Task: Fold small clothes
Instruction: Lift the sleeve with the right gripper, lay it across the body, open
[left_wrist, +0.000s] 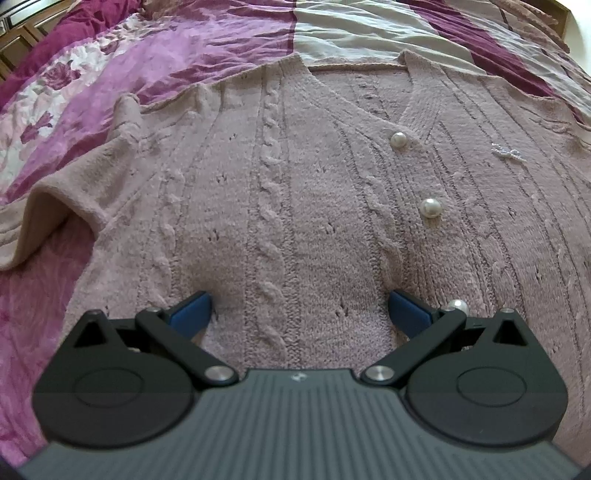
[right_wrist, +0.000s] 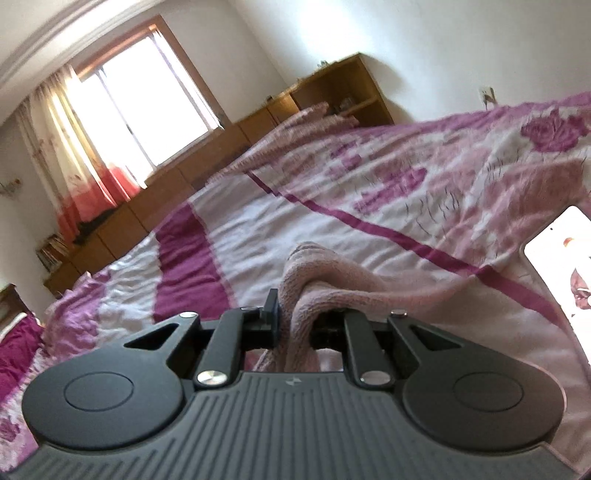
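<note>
We see the pink cable-knit cardigan (left_wrist: 295, 192) lying flat, front up, under and ahead of our left claw (left_wrist: 300, 310), whose blue fingers stand spread wide over the knit. Our right claw (right_wrist: 295, 317) is pinching a bunched fold of the same pink knit (right_wrist: 314, 273). Around it spreads the purple floral bedspread (right_wrist: 406, 177); beyond stand wooden cabinets (right_wrist: 258, 122) and a bright curtained window (right_wrist: 147, 92).

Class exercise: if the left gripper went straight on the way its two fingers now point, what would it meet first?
Most likely the pink knitted cardigan. The left gripper is open, fingers spread just above or already touching the knit. Depth is unclear, but nothing else lies ahead of it.
</note>
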